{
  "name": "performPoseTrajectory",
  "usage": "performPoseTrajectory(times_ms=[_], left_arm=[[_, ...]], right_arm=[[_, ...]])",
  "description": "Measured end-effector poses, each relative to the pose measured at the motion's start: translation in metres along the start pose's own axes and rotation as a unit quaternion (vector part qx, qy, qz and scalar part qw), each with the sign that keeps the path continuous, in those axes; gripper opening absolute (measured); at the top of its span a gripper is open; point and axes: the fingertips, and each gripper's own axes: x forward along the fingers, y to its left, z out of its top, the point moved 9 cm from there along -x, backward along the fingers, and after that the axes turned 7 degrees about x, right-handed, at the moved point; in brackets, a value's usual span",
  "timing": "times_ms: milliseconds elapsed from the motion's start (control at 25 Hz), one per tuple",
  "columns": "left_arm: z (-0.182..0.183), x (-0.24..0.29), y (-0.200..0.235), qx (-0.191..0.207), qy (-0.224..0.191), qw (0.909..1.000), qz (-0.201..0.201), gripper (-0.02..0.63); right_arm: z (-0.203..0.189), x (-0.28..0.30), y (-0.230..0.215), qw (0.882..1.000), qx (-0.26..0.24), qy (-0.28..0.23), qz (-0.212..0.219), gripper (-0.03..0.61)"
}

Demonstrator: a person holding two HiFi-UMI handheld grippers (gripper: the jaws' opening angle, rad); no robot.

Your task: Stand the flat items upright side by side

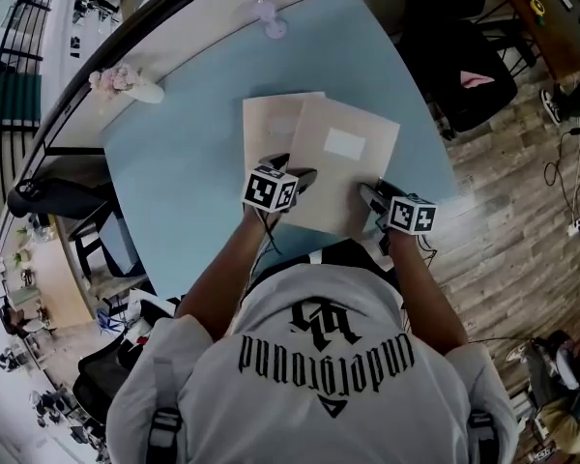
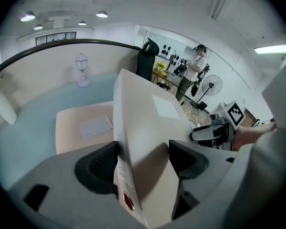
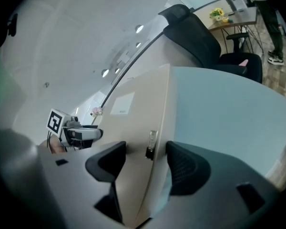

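Note:
Two flat beige boxes lie on the light blue table (image 1: 184, 182). One beige box (image 1: 271, 124) (image 2: 81, 128) rests flat. The other beige box (image 1: 343, 158) (image 2: 143, 118) (image 3: 133, 109), with a white label, leans across the flat one with its near edge raised. My left gripper (image 1: 300, 180) (image 2: 143, 159) (image 3: 83, 133) is shut on its near left corner, pads against spine and face. My right gripper (image 1: 369, 194) (image 3: 145, 159) (image 2: 207, 133) straddles the near right edge with its jaws wide. A thin gap shows beside its right pad.
A small glass lamp (image 1: 269, 17) (image 2: 82, 70) stands at the table's far edge and a white vase with pink flowers (image 1: 126, 83) at the far left. A black chair (image 1: 464, 66) stands right of the table. A person (image 2: 195, 70) and a fan (image 2: 212, 86) are in the background.

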Motion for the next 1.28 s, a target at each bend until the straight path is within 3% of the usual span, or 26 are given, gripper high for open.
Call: performPoseTrajectory(times_ms=[320,600,920,1280], left_arm=[[-0.032,-0.095,0.034,-0.017,-0.071,0.9960,0.053,0.344],[-0.097,-0.194,0.086,-0.049,-0.115,0.9865,0.106,0.341],[-0.169,-0.287,0.139,-0.034,-0.136,0.9710,0.194,0.337],[-0.236,-0.342,0.192,-0.038,-0.148,0.9532,0.261,0.331]], right_arm=[[-0.002,0.027,0.099,0.993,-0.114,-0.014,0.009,0.268],[-0.031,0.080,0.210,0.973,-0.228,-0.003,0.024,0.262],[-0.080,0.147,0.319,0.934,-0.355,0.004,0.028,0.255],[-0.129,0.216,0.397,0.877,-0.480,-0.030,0.010,0.247]])
